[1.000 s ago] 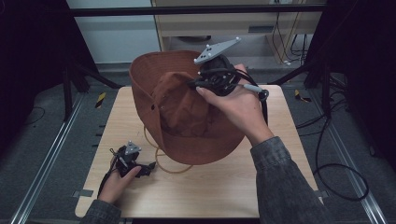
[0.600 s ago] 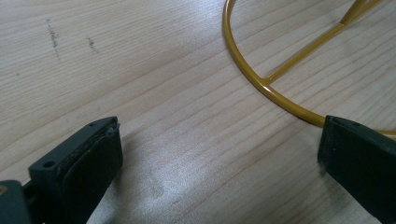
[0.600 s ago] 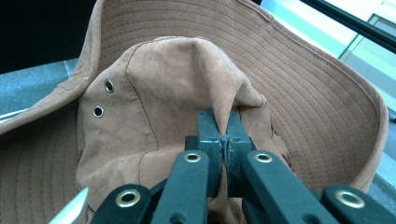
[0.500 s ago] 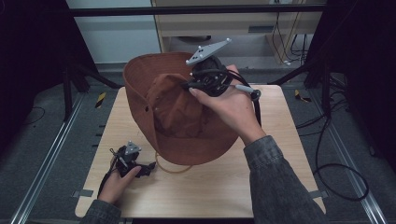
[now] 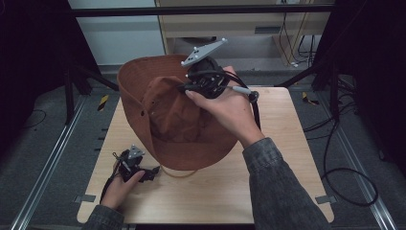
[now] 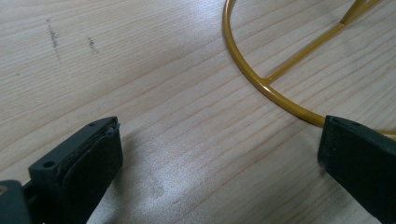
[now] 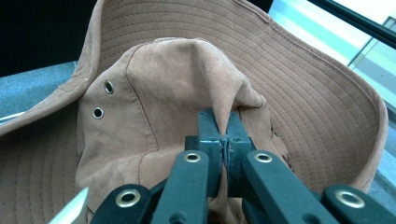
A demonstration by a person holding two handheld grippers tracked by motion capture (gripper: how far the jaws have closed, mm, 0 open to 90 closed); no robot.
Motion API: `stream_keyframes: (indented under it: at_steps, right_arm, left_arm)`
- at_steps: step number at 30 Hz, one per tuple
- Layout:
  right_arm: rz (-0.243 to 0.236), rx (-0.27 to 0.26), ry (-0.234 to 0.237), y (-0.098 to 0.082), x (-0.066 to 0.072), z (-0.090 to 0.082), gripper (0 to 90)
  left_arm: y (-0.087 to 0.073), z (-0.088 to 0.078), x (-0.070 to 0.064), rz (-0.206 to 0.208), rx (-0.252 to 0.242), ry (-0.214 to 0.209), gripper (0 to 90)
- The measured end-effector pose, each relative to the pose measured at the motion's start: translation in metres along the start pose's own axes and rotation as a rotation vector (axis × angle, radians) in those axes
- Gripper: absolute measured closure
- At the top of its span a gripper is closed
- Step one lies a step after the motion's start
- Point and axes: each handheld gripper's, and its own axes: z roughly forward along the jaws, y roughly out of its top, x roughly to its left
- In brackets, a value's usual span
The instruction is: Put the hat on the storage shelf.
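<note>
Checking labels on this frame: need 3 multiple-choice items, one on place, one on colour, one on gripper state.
1. Where on the hat does the right gripper pinch?
A. brim edge
B. a fold of the crown
C. chin cord

2. What colour is the wire ring on the table?
A. yellow
B. blue
C. white

3. How is the left gripper?
A. shut on the ring
B. shut on the hat
C. open over bare wood

Key: 1 B, the right gripper view shows crown fabric bunched between closed jaws. 2 A, the left gripper view shows mustard-yellow wire. 3 C, its jaws stand wide apart with nothing between them.
</note>
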Motion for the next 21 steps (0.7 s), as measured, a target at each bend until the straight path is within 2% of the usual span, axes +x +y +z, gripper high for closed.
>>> stream_keyframes:
  at_steps: [6,21]
  right_arm:
    - [0.007,-0.014,0.024,0.001,0.005,0.006,89.0]
    - [0.002,0.005,0.056,-0.001,0.012,0.027,88.8]
  left_arm:
    - [0.0,0.0,0.0,0.001,0.002,0.001,0.0]
    - [0.0,0.0,0.0,0.001,0.002,0.0,0.0]
